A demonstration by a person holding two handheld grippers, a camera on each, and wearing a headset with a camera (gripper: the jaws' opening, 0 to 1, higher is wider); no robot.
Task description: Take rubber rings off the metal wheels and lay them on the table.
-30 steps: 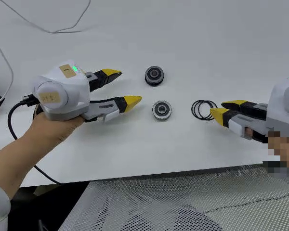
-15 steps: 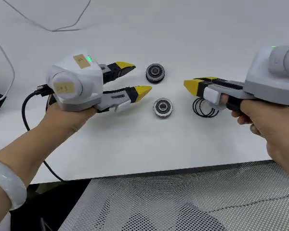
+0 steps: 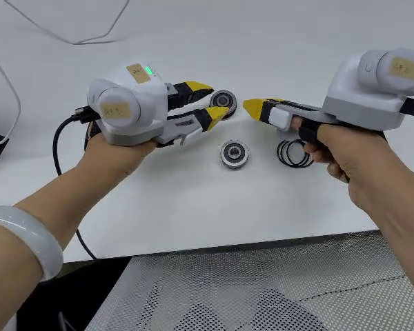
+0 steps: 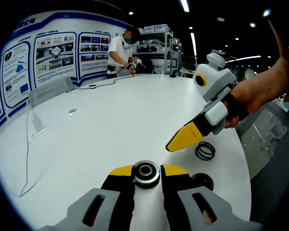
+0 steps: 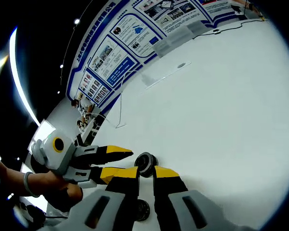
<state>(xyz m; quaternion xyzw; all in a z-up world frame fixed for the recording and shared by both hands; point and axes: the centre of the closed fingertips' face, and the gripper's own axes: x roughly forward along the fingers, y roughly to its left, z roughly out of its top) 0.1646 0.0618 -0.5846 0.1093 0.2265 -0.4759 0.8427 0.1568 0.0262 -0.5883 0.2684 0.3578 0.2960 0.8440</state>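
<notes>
Two metal wheels with black rubber rings lie on the white table: a far wheel point(image 3: 224, 99) and a near wheel point(image 3: 234, 153). Loose black rubber rings point(image 3: 294, 153) lie in a small overlapping pile to the right. My left gripper point(image 3: 206, 101) is open, its yellow tips just left of the far wheel point(image 4: 146, 173), which sits in line with the gap between its jaws. My right gripper point(image 3: 254, 107) points left at the same wheel point(image 5: 145, 163), jaws a narrow gap apart and holding nothing. The near wheel point(image 4: 203, 180) and the rings point(image 4: 205, 150) lie to the right of my left gripper point(image 4: 147, 171).
A black cable point(image 3: 62, 148) trails from the left gripper over the table's front edge point(image 3: 248, 243). Thin wires point(image 3: 69, 41) lie at the back left. Perforated metal mesh point(image 3: 262, 289) runs below the table. A person stands at the table's far end point(image 4: 121, 53).
Both grippers have risen and closed in on the far wheel. The right gripper came left from beside the loose rings; the left moved right and forward.
</notes>
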